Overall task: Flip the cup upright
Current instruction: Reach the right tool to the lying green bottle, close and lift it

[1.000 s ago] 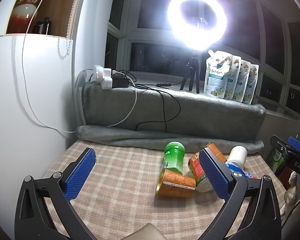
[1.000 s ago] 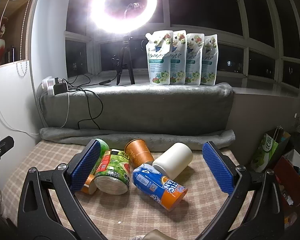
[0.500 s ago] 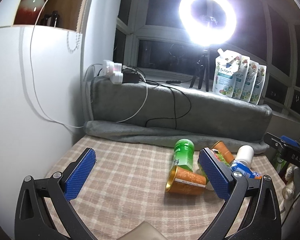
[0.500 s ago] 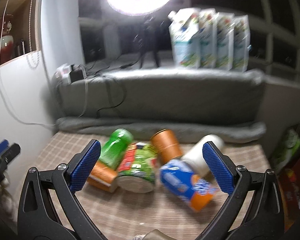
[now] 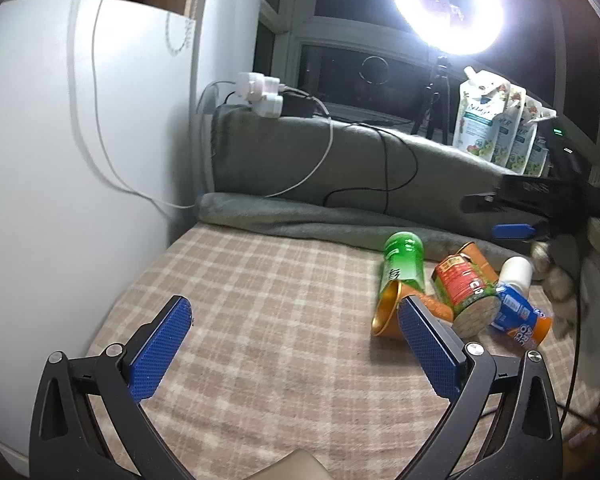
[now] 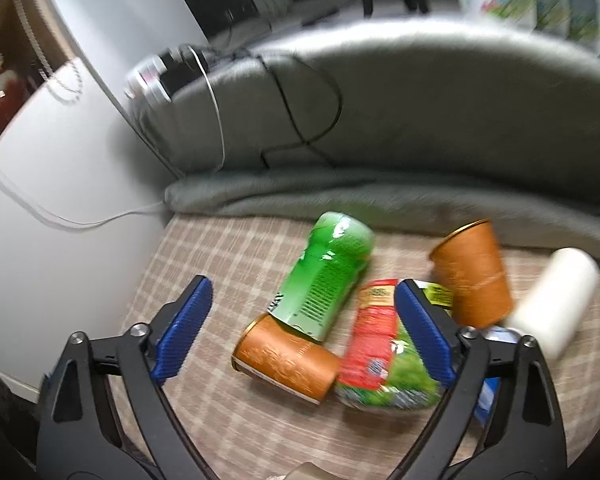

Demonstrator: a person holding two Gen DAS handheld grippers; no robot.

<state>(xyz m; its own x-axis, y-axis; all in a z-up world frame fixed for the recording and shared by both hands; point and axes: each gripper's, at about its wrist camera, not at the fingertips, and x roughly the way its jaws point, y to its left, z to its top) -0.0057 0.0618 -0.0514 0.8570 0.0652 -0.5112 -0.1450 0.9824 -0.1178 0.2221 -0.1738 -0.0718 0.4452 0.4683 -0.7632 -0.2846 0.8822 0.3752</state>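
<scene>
Several cups lie on their sides in a pile on the checked cloth. In the right wrist view an orange cup (image 6: 288, 364) lies in front, with a green cup (image 6: 324, 276) behind it, a red-and-green cup (image 6: 380, 344), another orange cup (image 6: 472, 276) and a white cup (image 6: 556, 300). My right gripper (image 6: 300, 328) is open, low over the green and front orange cups. My left gripper (image 5: 296, 344) is open and empty, left of the pile; there the orange cup (image 5: 388, 314), green cup (image 5: 404, 258) and a blue-and-orange cup (image 5: 520, 316) show. The right gripper (image 5: 512, 232) appears above the pile.
A grey blanket (image 5: 300, 216) runs along the table's back edge, with cables and a white power strip (image 5: 260, 92) on top. A white cabinet (image 5: 60, 160) stands on the left. A ring light (image 5: 448, 4) and refill pouches (image 5: 480, 120) stand behind.
My right gripper has swung left and down toward the green and front orange cups. My left gripper has turned left, so the pile now sits by its right finger.
</scene>
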